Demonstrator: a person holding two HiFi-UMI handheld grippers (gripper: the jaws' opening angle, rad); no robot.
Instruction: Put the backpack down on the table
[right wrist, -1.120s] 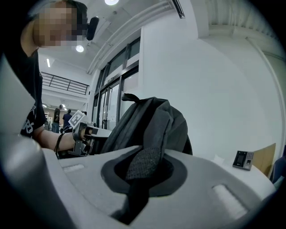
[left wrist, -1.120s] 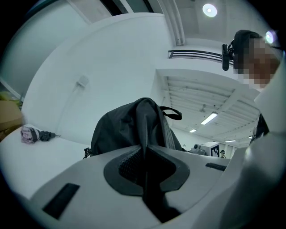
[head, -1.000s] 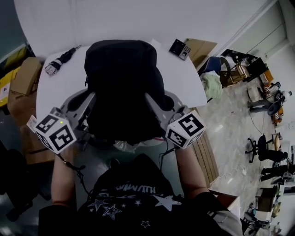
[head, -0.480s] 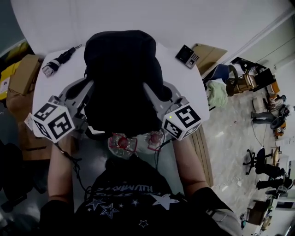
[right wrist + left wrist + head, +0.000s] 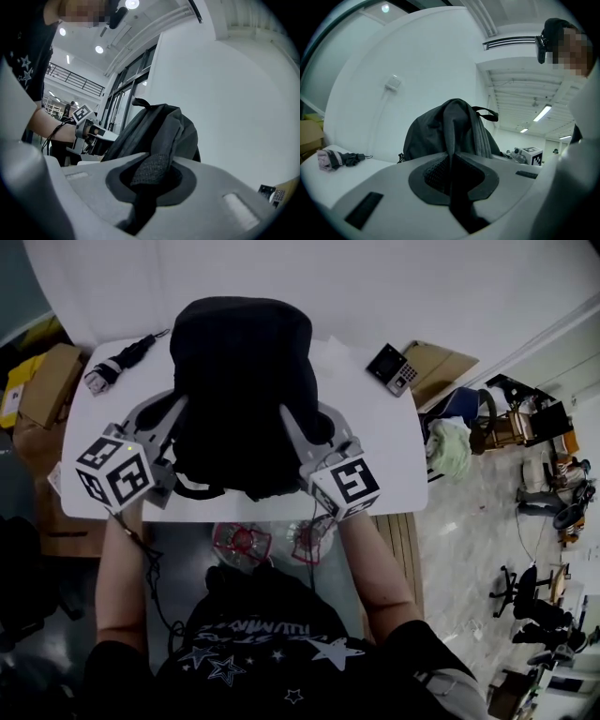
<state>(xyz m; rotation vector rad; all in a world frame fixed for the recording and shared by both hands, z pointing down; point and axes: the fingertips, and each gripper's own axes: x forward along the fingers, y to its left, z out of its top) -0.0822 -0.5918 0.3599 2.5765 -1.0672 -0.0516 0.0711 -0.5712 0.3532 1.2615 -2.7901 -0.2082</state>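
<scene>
Left gripper: jaws closed on a dark fold of the backpack at its left flank. In the left gripper view the cloth runs straight through the pinch.
Right gripper: jaws clamped the same way on a mesh-faced piece at the right flank, pointing about level.
Backpack: upright between the two grippers, over the near half of the table. Its lower edge lies close to the near rim. No view shows whether its base touches the top.
Step, as judged: lowering it to rest.
How to do it well: bring both sides down together so it lands flat, not on one corner. Set it a little further in from the rim so it cannot slide off toward the person. Open the jaws only once the cloth goes slack.
Tip risk: tall and soft, so it may slump when freed. Better to let go one side at a time.
Left of backpack: folded umbrella, apart from it.
Far right: keypad, well apart.
</scene>
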